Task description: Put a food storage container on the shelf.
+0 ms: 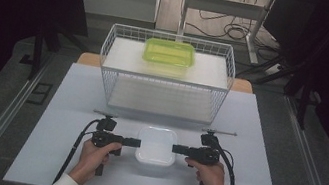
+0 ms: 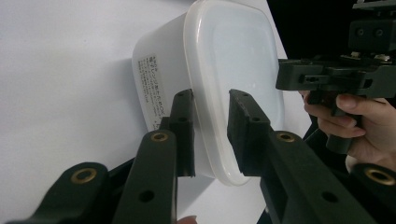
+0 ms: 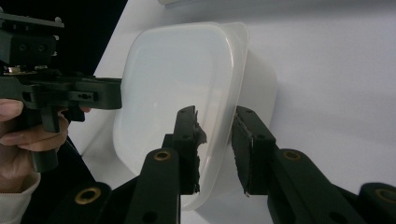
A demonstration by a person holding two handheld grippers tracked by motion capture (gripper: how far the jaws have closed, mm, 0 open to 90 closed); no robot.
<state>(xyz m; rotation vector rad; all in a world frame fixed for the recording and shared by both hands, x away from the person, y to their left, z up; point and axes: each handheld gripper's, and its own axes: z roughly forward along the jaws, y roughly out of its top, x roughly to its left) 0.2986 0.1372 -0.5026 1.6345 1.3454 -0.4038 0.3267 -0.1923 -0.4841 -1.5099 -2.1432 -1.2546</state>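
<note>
A white lidded plastic container point(image 1: 157, 144) point(image 2: 233, 56) point(image 3: 173, 79) sits on the white table near the front. My left gripper point(image 1: 139, 143) point(image 2: 210, 95) comes in from the left, one pad under the lid's rim and one on top, pressing on it. From the right, my right gripper point(image 1: 174, 148) point(image 3: 215, 112) straddles the opposite rim, with a slim gap still showing at the pads. Each hand holds its gripper level. The right gripper point(image 2: 327, 77) appears across the lid in the left gripper view, and the left gripper point(image 3: 70, 91) in the right gripper view.
A white wire basket point(image 1: 107, 57) stands behind the container at the middle of the table point(image 1: 74, 103). On a white shelf inside it rests a green lidded box point(image 1: 169, 53). Beyond the table's far edge, cables lie on the floor.
</note>
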